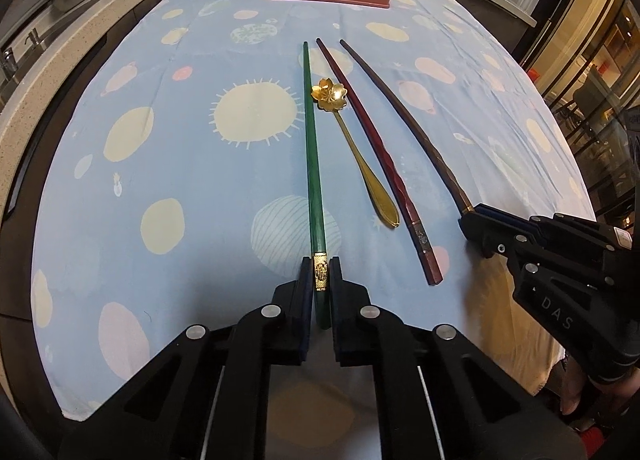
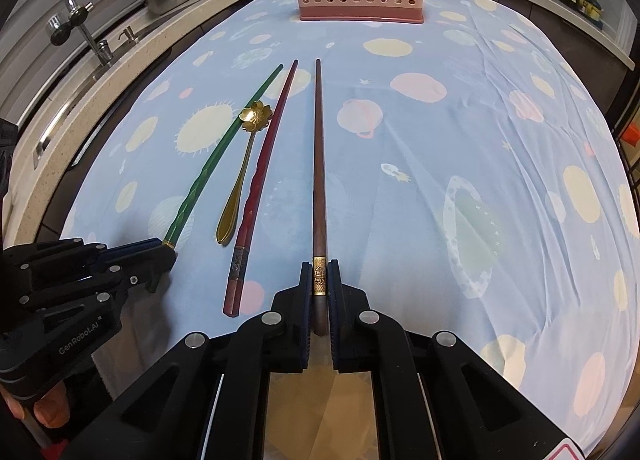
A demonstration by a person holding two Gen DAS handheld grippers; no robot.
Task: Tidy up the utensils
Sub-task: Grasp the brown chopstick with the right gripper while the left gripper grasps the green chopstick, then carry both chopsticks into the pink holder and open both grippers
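Green chopstick (image 1: pixel 311 164) clamped in left hand-held gripper (image 1: pixel 321 276); brown chopstick (image 2: pixel 319 164) clamped in right hand-held gripper (image 2: pixel 320 280).

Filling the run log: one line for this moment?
left gripper shut on green chopstick | right gripper shut on brown chopstick | red chopstick, spoon on cloth

Both grippers angle steeply downward, side by side. The left gripper (image 1: pixel 321 274) is clamped on the green chopstick's (image 1: pixel 312 164) end; the right gripper (image 2: pixel 320 278) is clamped on the brown chopstick's (image 2: pixel 319 164) end.
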